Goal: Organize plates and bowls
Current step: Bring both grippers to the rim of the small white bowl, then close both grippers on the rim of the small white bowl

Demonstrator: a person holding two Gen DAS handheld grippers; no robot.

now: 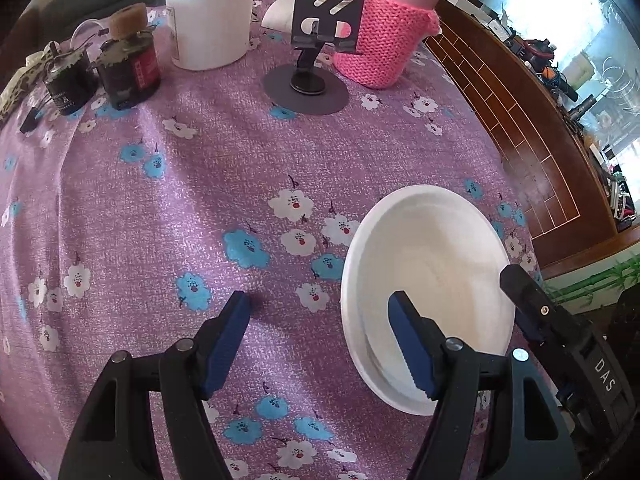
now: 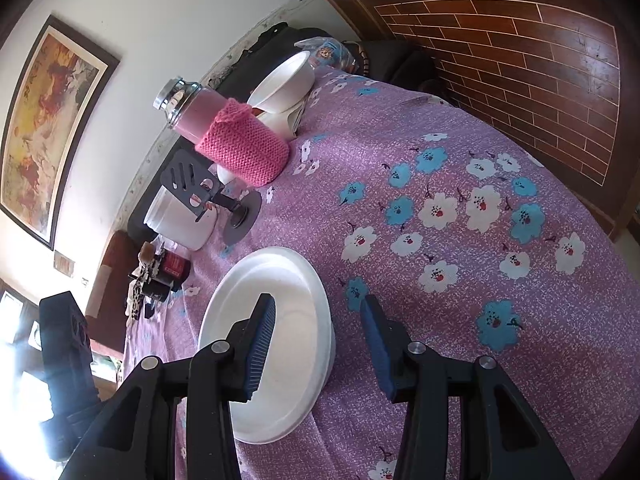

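The counter (image 1: 200, 200) is draped in a mauve woven cloth printed with white and blue blossoms. Near its front edge lies a round white plate (image 1: 432, 280), matte and foam-like, with a shallow well and a broad raised rim; a second rim shows under it, so it seems to sit on another plate. At the back stand a pink tumbler in a knitted pink sleeve (image 1: 384, 40), a ribbed white plastic jar (image 1: 208, 20), a dark grey slotted phone stand (image 1: 316, 40) on a disc base, and two small dark corked bottles (image 1: 128, 68).

Only my right view shows the white bowls (image 2: 286, 80) stacked tilted at the far edge behind the tumbler, and a framed painting (image 2: 48, 120) on the wall.

My left fingers (image 1: 322, 344) angle steeply down, released and empty, one ridged blue pad over the plate's near rim, the other over bare cloth. My right fingers (image 2: 320, 344) slope down, parted, straddling the plate's edge; whether they touch it, I cannot tell.
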